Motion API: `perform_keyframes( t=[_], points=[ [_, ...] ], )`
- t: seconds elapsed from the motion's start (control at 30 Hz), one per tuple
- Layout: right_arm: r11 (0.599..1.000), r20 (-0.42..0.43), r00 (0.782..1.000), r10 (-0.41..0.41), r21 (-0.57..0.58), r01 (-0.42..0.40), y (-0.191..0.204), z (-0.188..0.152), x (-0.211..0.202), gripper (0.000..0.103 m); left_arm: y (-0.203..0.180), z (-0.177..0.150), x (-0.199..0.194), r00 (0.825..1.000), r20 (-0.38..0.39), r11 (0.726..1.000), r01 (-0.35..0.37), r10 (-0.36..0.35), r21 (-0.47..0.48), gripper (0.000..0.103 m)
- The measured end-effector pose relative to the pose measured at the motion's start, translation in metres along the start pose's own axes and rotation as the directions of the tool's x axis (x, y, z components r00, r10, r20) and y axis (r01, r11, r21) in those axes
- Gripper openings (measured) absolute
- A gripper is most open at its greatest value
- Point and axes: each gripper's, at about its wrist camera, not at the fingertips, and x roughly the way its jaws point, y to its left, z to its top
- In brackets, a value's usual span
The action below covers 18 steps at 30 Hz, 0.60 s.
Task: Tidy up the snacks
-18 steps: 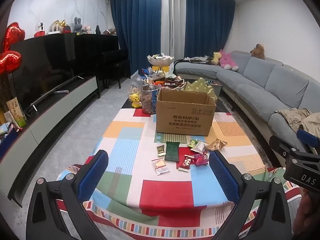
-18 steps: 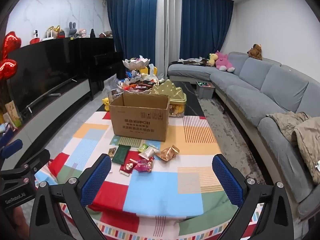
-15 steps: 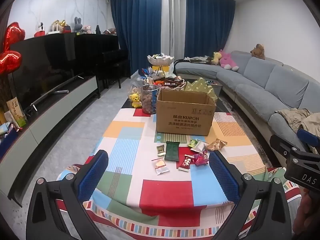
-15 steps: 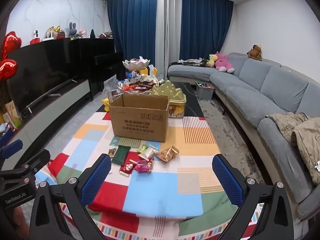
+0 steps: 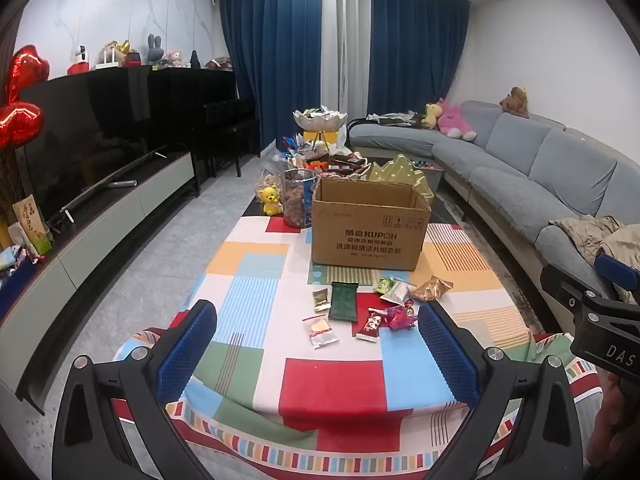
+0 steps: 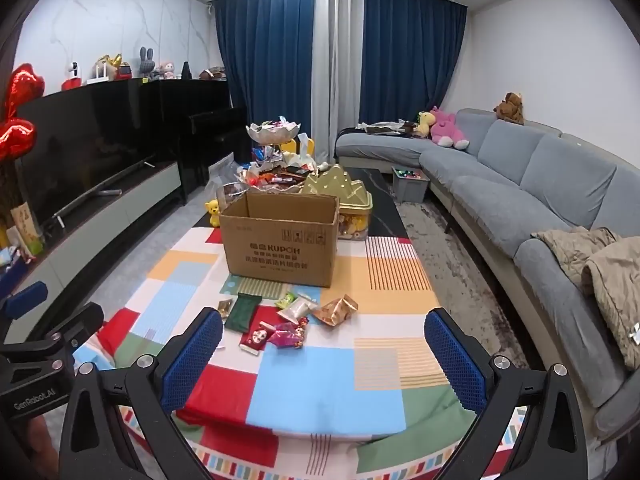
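Several small snack packets lie on the patchwork tablecloth in front of an open cardboard box: a dark green pack, a clear packet, a red packet, a pink wrapper and a gold bag. The box, green pack and gold bag show in the right wrist view too. My left gripper is open and empty above the near table edge. My right gripper is open and empty, also short of the snacks.
Behind the box stand a jar of snacks, a yellow toy, a gold tin and a tiered dish. A grey sofa runs along the right. A TV cabinet lines the left wall.
The right wrist view has shifted very slightly nearer the table. The left gripper and the snacks have not moved.
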Motion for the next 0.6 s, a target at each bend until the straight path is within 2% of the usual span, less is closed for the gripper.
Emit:
perform_keyframes(
  t=[0.6],
  points=[
    [1.000,0.006,1.000,-0.001,-0.002,0.001,0.0013,0.0038,-0.0049,0.102,0.0000,0.0000,-0.0001,1.000,0.000,1.000,0.000,0.000,-0.001,0.102]
  ],
)
